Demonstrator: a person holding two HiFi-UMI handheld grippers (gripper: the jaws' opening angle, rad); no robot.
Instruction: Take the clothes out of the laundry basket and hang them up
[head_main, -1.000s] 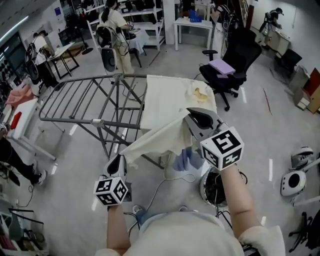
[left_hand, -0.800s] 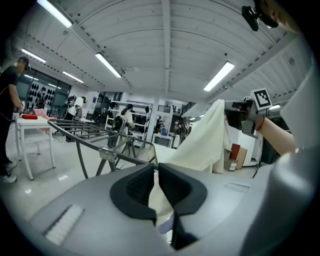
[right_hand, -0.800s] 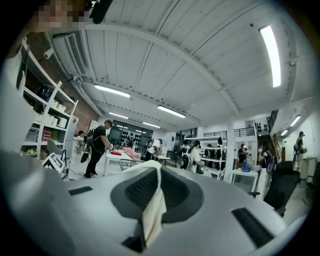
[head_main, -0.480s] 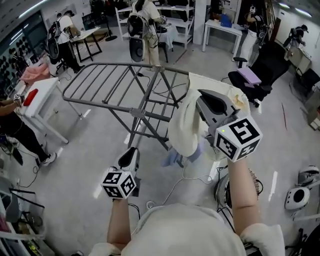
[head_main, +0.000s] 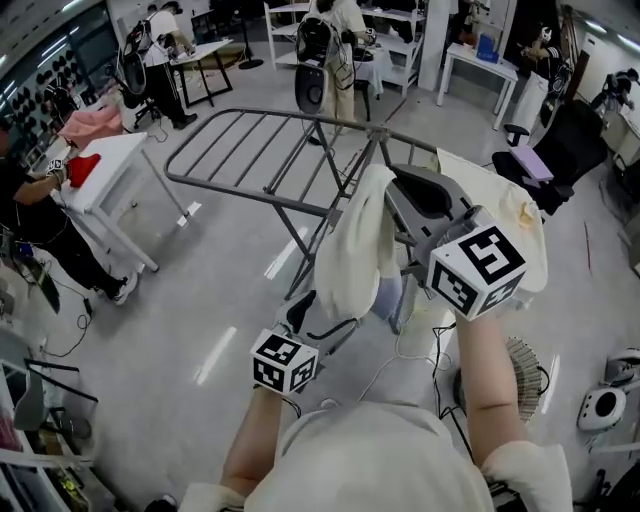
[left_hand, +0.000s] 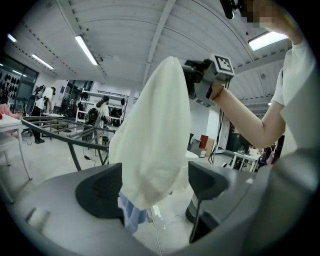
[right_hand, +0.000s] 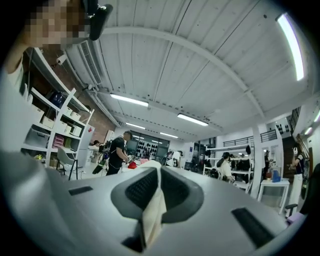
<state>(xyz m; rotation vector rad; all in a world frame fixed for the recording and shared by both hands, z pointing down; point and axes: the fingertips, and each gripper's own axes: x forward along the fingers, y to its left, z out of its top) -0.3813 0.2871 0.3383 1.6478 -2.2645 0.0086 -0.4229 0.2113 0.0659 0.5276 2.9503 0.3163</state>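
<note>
Open lab workspace, ceiling strip lights (right_hand: 129, 99), white shelving (right_hand: 49, 121), white table (head_main: 125, 155), office chair (head_main: 575, 125)

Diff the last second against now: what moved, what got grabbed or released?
Left tongs have just been opening and let go a corner of the cream cloth. It now hangs bunched from the right tongs alone, and the left tongs don't pinch it. Right tongs lifted it higher beside the drying rack. Unchanged: right tongs shut on the cream cloth.

Cloth (head_main: 355, 250) hanging from right gripper (head_main: 392, 188) before drying rack (head_main: 250, 192), left gripper (head_main: 301, 306) below it, table (head_main: 115, 165) left, chair (head_main: 565, 135) far right
</note>
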